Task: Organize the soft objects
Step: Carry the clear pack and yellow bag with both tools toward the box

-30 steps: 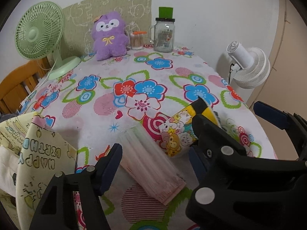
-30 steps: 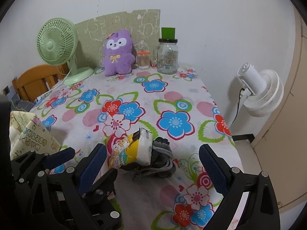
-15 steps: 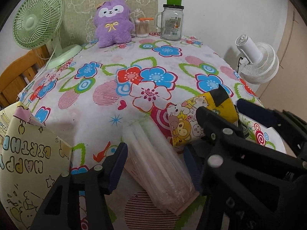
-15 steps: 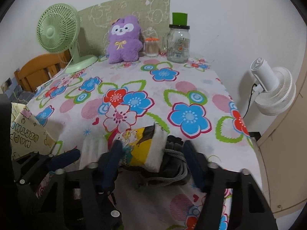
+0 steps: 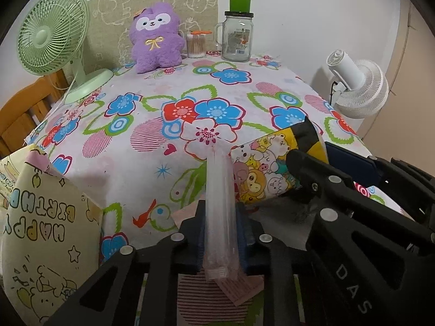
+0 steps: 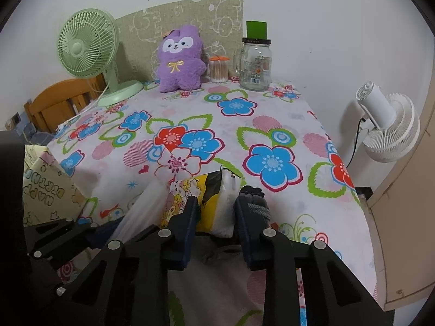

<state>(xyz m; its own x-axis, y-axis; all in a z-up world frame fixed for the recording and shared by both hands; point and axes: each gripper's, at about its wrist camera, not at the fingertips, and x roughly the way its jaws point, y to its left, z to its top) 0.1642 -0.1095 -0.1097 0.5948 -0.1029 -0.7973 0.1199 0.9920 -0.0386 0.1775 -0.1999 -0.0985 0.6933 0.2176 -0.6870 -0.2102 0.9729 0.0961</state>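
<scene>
The left gripper [image 5: 220, 224] is clenching a clear plastic pack of pink sheets [image 5: 220, 203] at the near edge of the table [image 5: 152, 160] — its jaws have just been closing, and the pack is standing up on edge between the pads. Just right of it, the right gripper [image 6: 216, 217] is grasping a yellow cartoon-print packet [image 6: 190, 198]; its jaws have also just been closing, with the packet pinched between them. A grey drawstring pouch [image 6: 257, 203] is lying against the packet's right side, near the table's right edge. The middle of the floral cloth is lying open all the way to the far edge, where a purple plush [image 5: 156, 38], a green fan [image 5: 51, 35] and a glass jar [image 5: 237, 36] are standing. A birthday bag [image 5: 40, 233] is crowding the near left corner — a white fan [image 6: 386, 125] is standing off the right side.
</scene>
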